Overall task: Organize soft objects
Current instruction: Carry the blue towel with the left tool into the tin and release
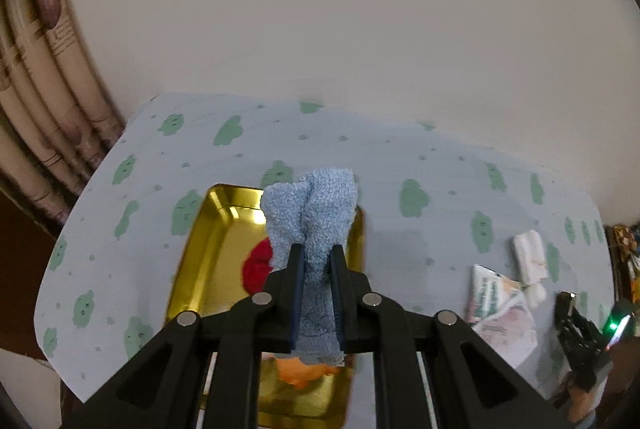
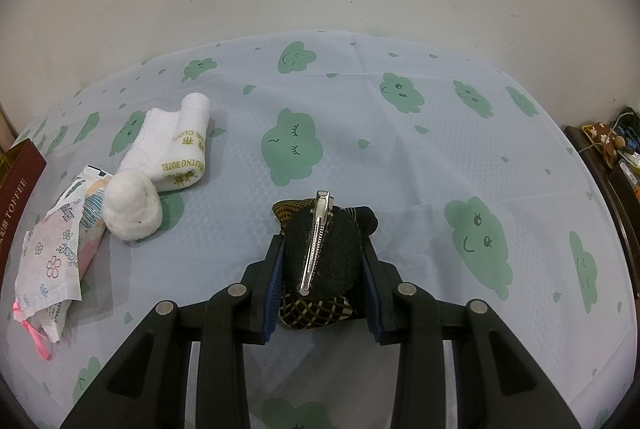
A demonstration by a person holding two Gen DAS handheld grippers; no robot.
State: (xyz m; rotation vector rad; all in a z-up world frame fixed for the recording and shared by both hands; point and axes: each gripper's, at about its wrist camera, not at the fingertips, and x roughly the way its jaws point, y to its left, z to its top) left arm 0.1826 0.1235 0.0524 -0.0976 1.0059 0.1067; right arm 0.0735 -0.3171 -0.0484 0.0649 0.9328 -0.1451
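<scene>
My left gripper [image 1: 317, 251] is shut on a fluffy blue cloth [image 1: 312, 209], which sticks up bunched beyond the fingertips, above a gold tray [image 1: 200, 261]. A red soft piece [image 1: 256, 269] and an orange one [image 1: 304, 375] lie in the tray, partly hidden by the gripper. My right gripper [image 2: 322, 241] is shut on a black round hair accessory [image 2: 320, 253] with a metal clip and brown patterned fabric, low over the tablecloth. A rolled white towel [image 2: 176, 145] and a white fluffy ball [image 2: 132, 207] lie to its left. The right gripper [image 1: 576, 325] shows at the far right of the left wrist view.
Printed plastic packets [image 2: 52, 253] with a pink ribbon lie at the table's left edge, beside a dark red box [image 2: 16, 189]. The pale blue tablecloth [image 2: 400, 157] has green cloud prints. A wall stands behind the table, a curtain [image 1: 44, 101] at left, clutter [image 2: 608, 145] at right.
</scene>
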